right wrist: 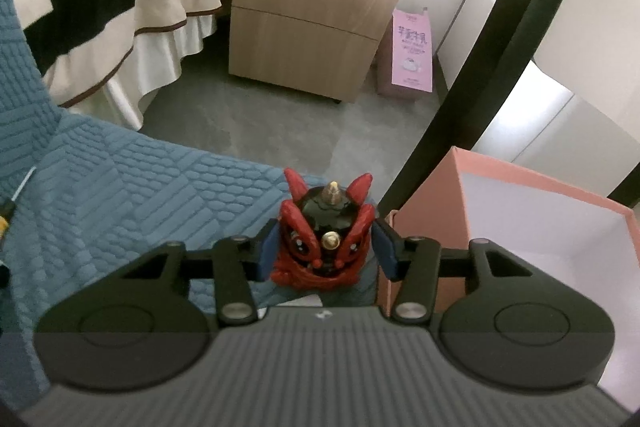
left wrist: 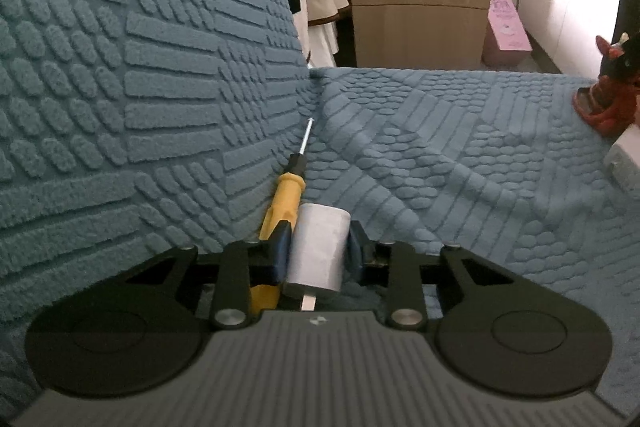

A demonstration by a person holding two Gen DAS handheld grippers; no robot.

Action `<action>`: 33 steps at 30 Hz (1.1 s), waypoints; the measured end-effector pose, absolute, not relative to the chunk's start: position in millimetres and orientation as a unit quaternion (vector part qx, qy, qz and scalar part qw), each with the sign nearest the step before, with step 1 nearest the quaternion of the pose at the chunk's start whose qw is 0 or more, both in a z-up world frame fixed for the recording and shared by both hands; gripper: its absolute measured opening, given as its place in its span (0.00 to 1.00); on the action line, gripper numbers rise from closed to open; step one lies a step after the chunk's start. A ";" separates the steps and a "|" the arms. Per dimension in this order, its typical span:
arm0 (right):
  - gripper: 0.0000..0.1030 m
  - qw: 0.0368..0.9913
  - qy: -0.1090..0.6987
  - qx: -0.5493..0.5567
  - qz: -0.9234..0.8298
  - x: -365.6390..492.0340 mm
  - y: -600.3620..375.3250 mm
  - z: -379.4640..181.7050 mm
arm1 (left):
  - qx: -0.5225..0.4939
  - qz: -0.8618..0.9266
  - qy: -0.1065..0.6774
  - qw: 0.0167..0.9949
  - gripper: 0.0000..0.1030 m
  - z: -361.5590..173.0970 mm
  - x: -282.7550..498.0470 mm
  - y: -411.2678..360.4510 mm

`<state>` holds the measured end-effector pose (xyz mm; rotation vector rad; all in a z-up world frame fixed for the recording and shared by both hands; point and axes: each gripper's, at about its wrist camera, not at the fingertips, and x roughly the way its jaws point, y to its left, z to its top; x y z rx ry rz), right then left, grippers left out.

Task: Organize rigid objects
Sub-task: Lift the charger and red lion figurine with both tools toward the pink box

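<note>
Blue quilted sofa [left wrist: 440, 131] carries everything. Our left hand-held gripper [left wrist: 316, 251] clamps the white cylinder [left wrist: 318, 247] beside the screwdriver [left wrist: 286, 197]; our right hand-held gripper [right wrist: 326, 247], jaws apart, brackets the lion figurine [right wrist: 322, 239]. We judge closing, then lifting into the pink box [right wrist: 424, 223], comes next.

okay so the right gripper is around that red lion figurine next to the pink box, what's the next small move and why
Probably close the right hand-held gripper on the red lion figurine, then lift it toward the pink box. The blue fingers flank the figurine with slight gaps, so it looks not yet gripped, and the open box sits immediately to its right.
</note>
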<state>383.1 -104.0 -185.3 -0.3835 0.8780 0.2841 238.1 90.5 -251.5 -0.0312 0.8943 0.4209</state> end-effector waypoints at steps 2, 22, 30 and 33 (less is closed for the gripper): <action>0.50 0.878 0.420 -0.184 0.141 379.4 -103.5 -182.1 | -0.026 0.189 0.428 0.883 0.33 -249.2 236.8 90.3; 0.50 0.875 0.389 -0.182 0.223 302.6 -106.4 -127.8 | -0.137 0.110 0.441 0.880 0.31 -223.0 212.3 72.8; 0.50 0.851 0.417 -0.190 0.258 255.1 -109.2 -133.7 | -0.165 0.090 0.456 0.870 0.31 -219.9 198.2 60.4; 0.50 0.842 0.432 -0.189 0.261 239.3 -113.2 -139.6 | -0.169 0.099 0.456 0.868 0.31 -218.1 193.0 59.0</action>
